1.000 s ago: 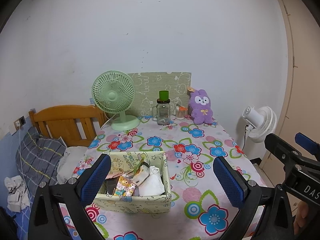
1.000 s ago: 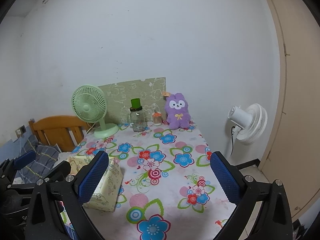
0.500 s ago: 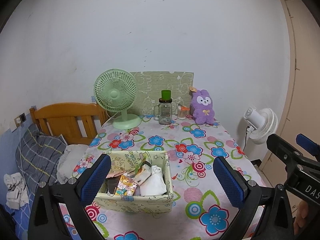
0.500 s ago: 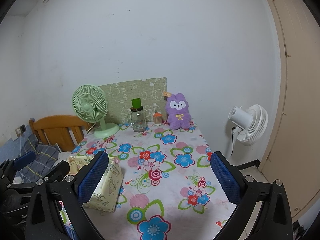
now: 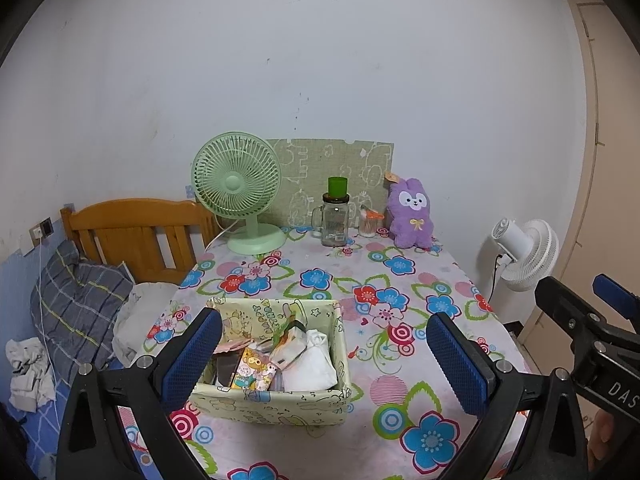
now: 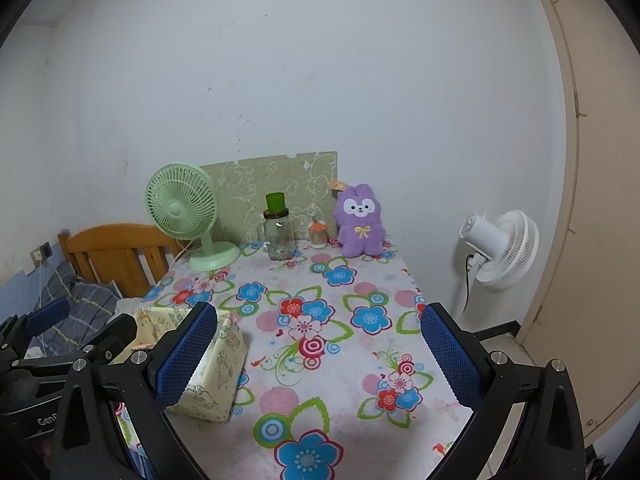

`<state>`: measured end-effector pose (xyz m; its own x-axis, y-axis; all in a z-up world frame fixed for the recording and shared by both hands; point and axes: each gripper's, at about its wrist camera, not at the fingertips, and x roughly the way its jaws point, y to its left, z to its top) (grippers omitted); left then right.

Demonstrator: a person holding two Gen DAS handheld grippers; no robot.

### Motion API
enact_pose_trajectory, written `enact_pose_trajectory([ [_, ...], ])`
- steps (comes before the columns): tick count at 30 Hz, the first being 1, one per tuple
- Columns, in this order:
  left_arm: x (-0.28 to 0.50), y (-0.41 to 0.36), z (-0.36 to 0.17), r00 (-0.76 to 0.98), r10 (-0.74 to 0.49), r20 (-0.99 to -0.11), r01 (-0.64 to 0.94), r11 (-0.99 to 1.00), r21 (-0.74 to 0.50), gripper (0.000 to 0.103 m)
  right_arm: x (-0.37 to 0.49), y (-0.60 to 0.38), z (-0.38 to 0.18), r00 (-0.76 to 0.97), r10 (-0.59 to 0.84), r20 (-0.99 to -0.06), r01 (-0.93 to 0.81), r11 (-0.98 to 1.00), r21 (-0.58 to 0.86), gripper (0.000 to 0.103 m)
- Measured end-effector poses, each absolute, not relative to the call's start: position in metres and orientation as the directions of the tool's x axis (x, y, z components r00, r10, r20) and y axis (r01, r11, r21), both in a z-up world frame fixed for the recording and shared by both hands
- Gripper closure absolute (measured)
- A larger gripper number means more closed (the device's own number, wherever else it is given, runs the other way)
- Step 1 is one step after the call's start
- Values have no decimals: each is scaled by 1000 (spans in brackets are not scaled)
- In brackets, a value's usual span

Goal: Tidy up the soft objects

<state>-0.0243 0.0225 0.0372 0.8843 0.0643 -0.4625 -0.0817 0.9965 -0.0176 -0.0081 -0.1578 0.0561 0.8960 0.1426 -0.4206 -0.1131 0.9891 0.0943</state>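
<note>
Purple plush (image 5: 412, 214) upright at the far edge of the desk (image 5: 400, 384), back against the wall, well apart from both tools. Left tool (image 5: 324, 354) held wide open over the near end of the desk, gripping nothing, blue pads either side of a yellow box (image 5: 276, 404) that sits just below and between them; plush far beyond, up and to the right of that box. Right tool (image 6: 318, 354) likewise spread wide and empty, over the near right part of the desk, plush straight ahead and slightly right (image 6: 360, 222). Box full of packets and a white pouch, standing near the desk's near left corner. Between box and plush, a broad stretch of bare flowered cloth, free for passing. Left of the plush along the back edge: a small jar (image 5: 368, 226) just beside it, then a glass mug (image 5: 335, 224) with a green cup (image 5: 337, 187) on top, then a green fan (image 5: 240, 192); a green board (image 5: 316, 168) leaning on the wall behind them. Right of the plush, the desk's right edge close by, dropping to the floor, where a white fan (image 5: 524, 254) stands near a beige door (image 5: 608, 152). Left of the desk, a wooden headboard (image 5: 132, 232) and a bed with a plaid pillow (image 5: 76, 300). Plain white wall behind.
</note>
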Motion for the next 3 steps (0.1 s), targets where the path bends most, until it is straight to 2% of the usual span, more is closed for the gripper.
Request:
enact_pose_trajectory([
  [3, -24, 22, 37, 885, 65, -462, -83, 996, -17, 0, -7, -158, 56, 895, 143, -423, -114, 989, 94, 0],
])
